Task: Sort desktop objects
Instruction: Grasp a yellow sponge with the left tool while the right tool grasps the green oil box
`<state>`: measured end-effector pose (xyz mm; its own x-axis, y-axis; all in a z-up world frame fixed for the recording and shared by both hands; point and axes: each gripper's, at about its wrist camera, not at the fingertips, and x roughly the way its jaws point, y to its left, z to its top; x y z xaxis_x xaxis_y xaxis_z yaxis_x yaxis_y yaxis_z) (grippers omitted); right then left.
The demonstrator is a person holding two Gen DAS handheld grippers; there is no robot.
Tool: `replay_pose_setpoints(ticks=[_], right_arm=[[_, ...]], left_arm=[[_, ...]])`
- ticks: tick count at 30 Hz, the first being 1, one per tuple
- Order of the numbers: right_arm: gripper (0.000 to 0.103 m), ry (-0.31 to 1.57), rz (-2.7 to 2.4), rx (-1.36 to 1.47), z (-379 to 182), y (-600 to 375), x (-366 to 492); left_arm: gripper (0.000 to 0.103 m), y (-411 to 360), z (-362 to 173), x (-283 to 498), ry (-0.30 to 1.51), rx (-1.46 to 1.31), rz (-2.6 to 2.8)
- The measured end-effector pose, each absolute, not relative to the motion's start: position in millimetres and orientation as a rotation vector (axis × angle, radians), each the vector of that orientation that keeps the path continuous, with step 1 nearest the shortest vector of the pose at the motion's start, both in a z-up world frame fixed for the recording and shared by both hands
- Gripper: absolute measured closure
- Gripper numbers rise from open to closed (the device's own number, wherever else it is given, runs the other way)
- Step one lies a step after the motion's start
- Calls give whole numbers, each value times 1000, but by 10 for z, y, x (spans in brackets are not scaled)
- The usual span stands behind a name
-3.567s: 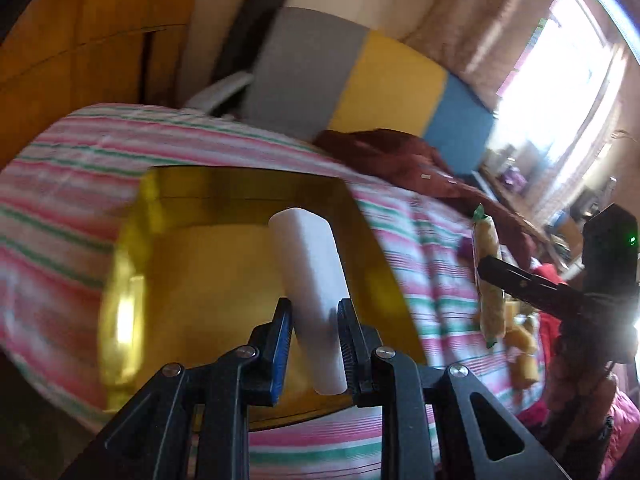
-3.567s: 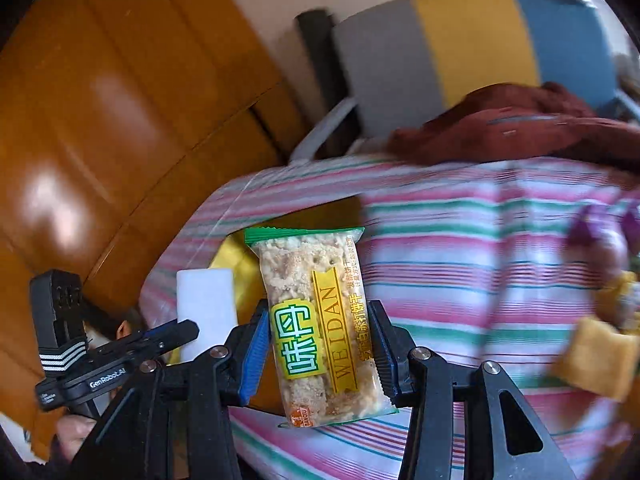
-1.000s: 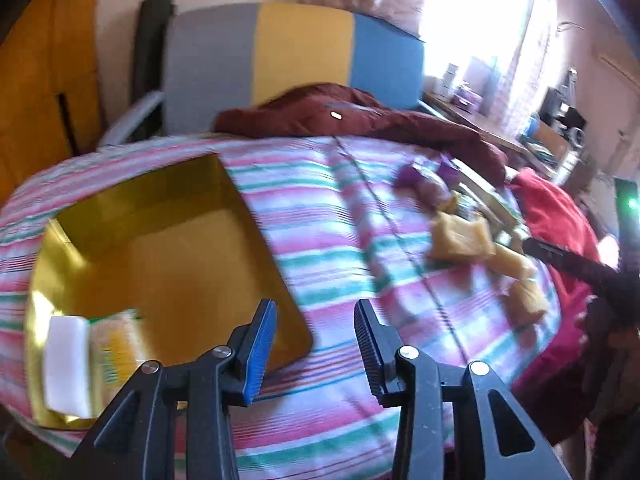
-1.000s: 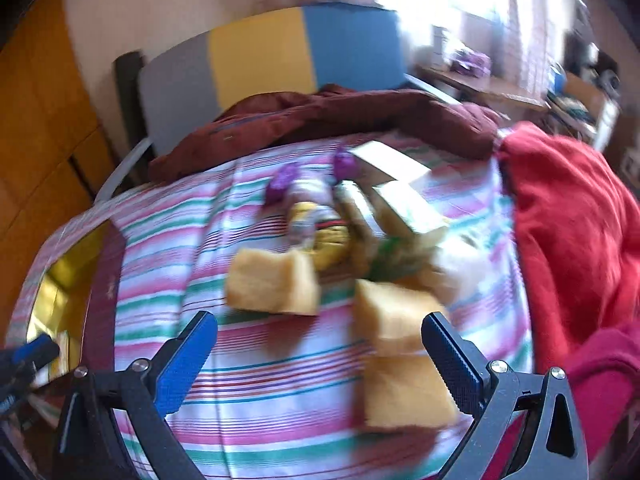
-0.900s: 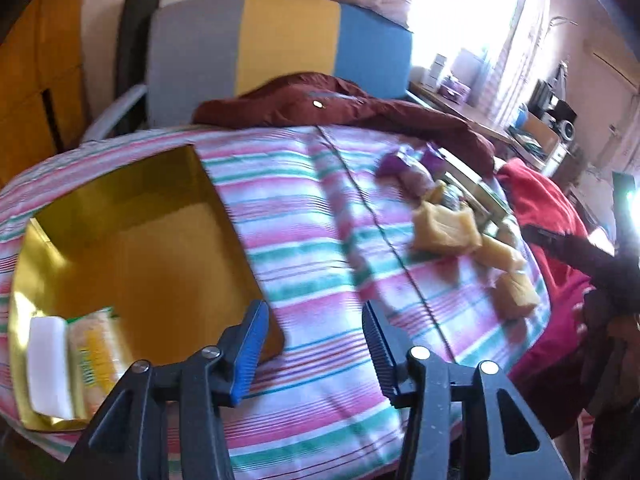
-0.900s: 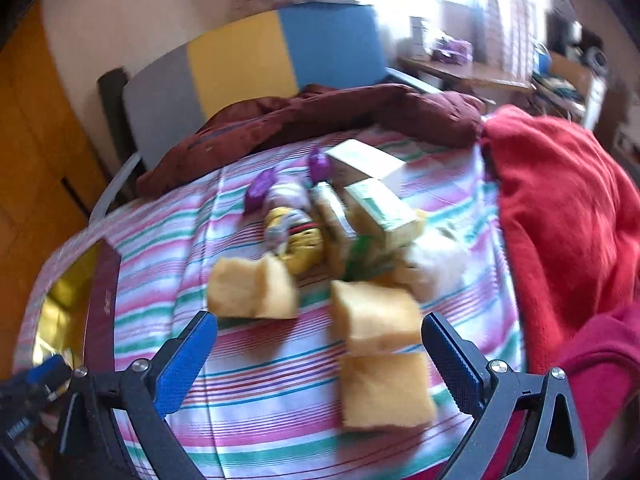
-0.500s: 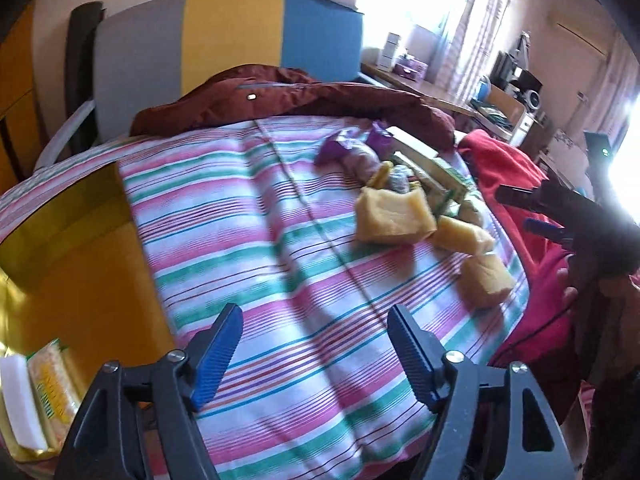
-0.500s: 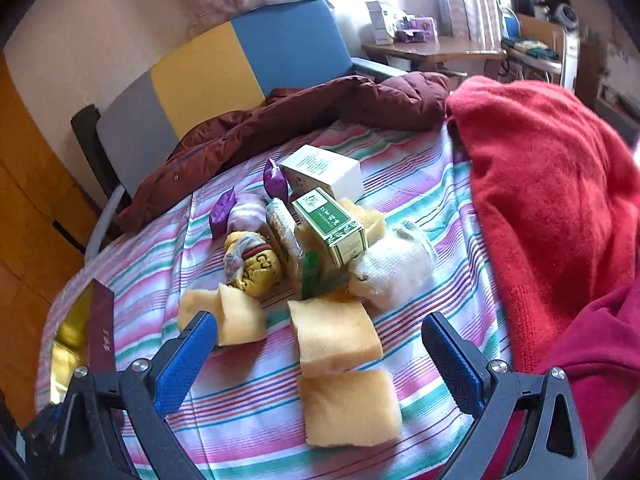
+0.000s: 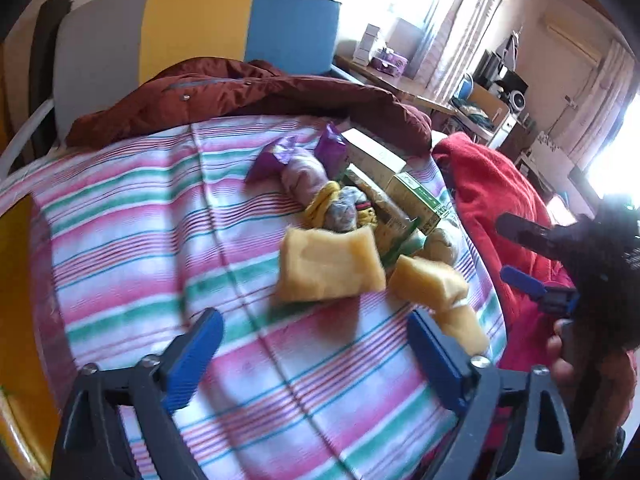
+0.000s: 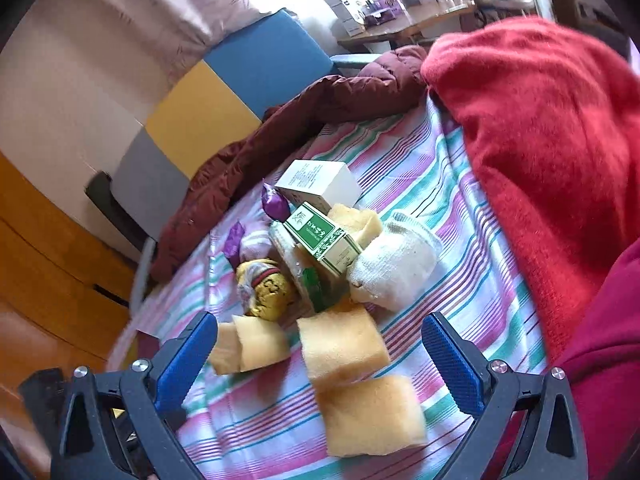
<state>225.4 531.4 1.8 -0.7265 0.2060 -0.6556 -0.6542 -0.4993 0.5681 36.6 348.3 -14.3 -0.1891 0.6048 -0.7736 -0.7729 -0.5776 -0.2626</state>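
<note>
Both hand-held grippers, left [image 9: 312, 354] and right [image 10: 322, 354], jaws wide apart and empty, green box [image 10: 322, 242] lengthwise toward the right one.

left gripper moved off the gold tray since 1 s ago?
Yes. The left gripper swung from the gold tray toward the yellow sponges; its jaws have just been opening, empty.

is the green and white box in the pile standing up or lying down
Lying down. The green and white box rests on its long side, tilted, propped on the other things in the pile, beside the white sock.
</note>
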Motion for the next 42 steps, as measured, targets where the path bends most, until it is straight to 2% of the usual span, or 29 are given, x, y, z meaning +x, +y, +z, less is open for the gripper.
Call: replay_pose_setpoints(ticks=[4,17,19,21,22,29,33,36,42], right_arm=[[0,1233,2242,-664,-7,5354,2308],[0,1210,2293,-699,5,5333,2244],[0,1213,2288,-703,-2,5338,2244],[0,1214,2287,-713,-9,5339,2235],[0,1211,2288,-717,-9,5337,2229],[0,1179,2290,-753,-11,5324,2192],[0,1160,2281,-783,-5,5313,2165],[0,1082,2280,-864,23,5277,2076],[0,799,2319,-985,192,5290,1756]], left_arm=[[2,3734,-219,350,272,-1109,1889],[3,4230,-506,195,396,-1121,1943],[11,4239,-579,124,381,-1159,1949],[25,4168,-585,64,288,-1180,1926],[28,4150,-575,60,265,-1179,1918],[38,4021,-535,150,262,-1116,1896],[38,3843,-437,202,232,-1086,1900],[38,3613,-351,277,227,-1052,1915],[38,3252,-319,348,218,-1051,1923]])
